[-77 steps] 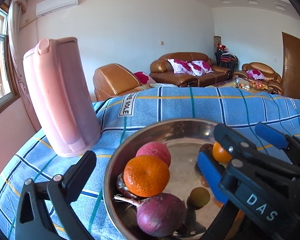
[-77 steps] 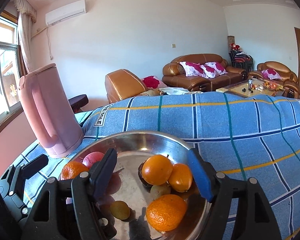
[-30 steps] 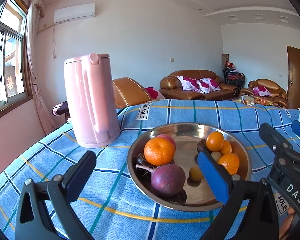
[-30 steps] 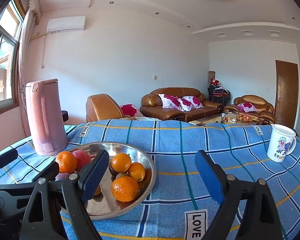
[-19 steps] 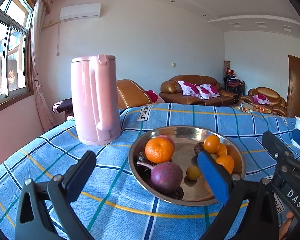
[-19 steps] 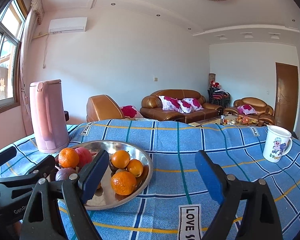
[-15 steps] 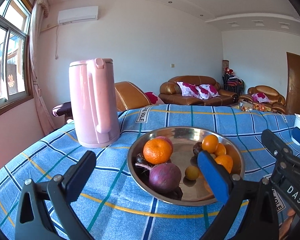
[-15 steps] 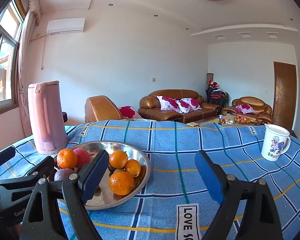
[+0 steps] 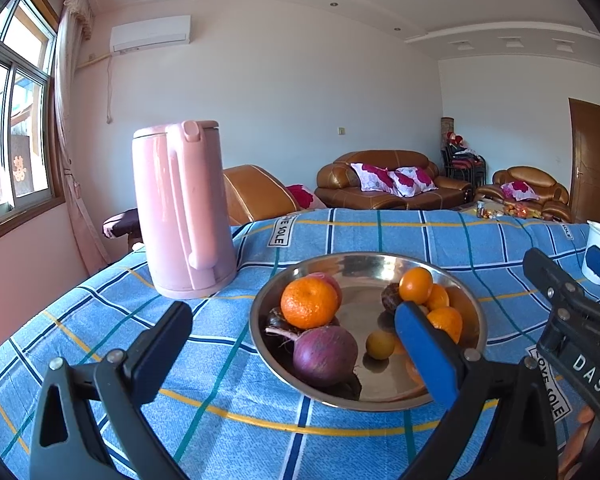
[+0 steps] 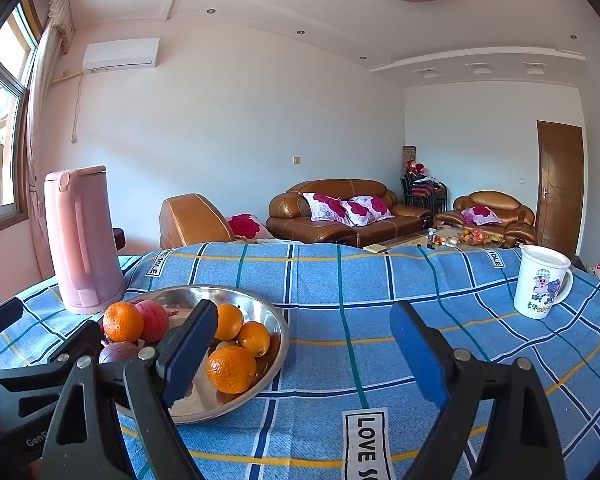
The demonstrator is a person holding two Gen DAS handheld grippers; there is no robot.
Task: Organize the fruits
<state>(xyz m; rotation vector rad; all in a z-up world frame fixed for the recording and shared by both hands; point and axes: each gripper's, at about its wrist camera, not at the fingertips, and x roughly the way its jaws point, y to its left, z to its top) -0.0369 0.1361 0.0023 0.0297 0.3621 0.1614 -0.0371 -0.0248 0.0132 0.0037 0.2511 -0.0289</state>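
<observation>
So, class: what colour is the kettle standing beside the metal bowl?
Pale pink, clearest in the left wrist view: kettle.

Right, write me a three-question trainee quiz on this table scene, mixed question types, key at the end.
1. True or false: every orange lies inside the bowl.
2. Which stands on the cloth nearest the right gripper's right jaw? A) kettle B) mug C) onion
3. Fill in: both grippers, left gripper included, hold ____.

Key: 1 true; 2 B; 3 nothing
</observation>
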